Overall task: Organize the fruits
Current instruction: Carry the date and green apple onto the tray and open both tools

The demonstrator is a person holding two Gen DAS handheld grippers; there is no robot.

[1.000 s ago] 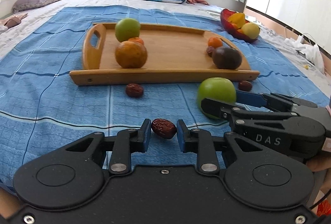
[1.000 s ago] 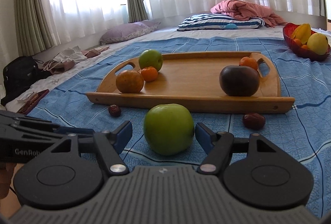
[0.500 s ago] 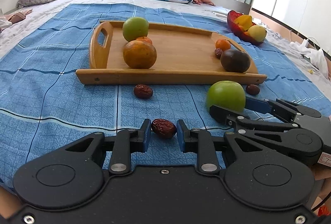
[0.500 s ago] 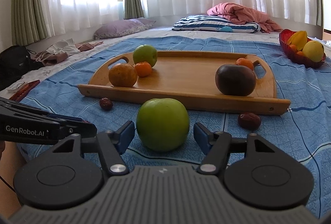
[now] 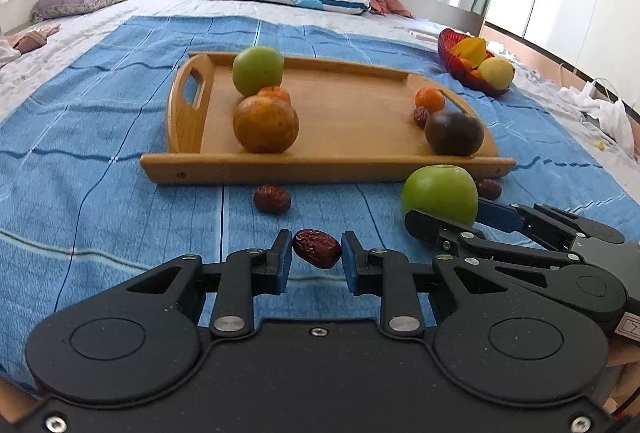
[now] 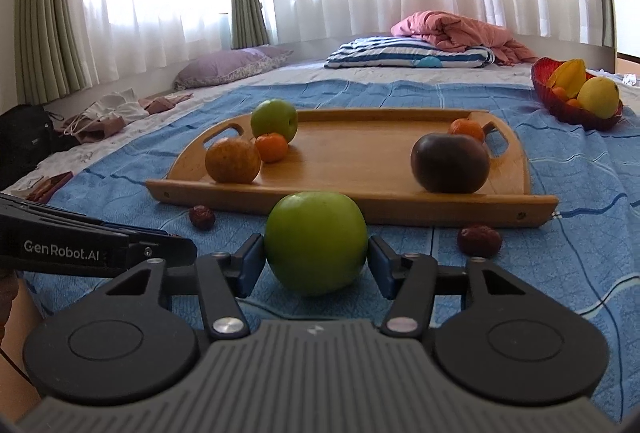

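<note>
A: We log a bedroom with white curtains; a blue checked bedspread (image 5: 100,153) carries a wooden tray (image 5: 320,165).

B: Tray contents?

A: At the tray's left end we see a green apple (image 5: 258,70), a mandarin (image 6: 271,147) and a larger orange (image 5: 265,123); at its right end a dark purple fruit (image 6: 450,163), a second mandarin (image 5: 429,99) and a dried jujube (image 5: 420,117).

B: Grippers?

A: Both are just short of the tray's near rim. We record the left gripper (image 5: 316,257) clamped on a red jujube (image 5: 317,248), pads touching both ends. The right gripper (image 6: 316,259) is closed against a second green apple (image 6: 316,243). Two more jujubes (image 5: 272,199) (image 6: 479,241) lie on the bedspread beside that rim.
</note>
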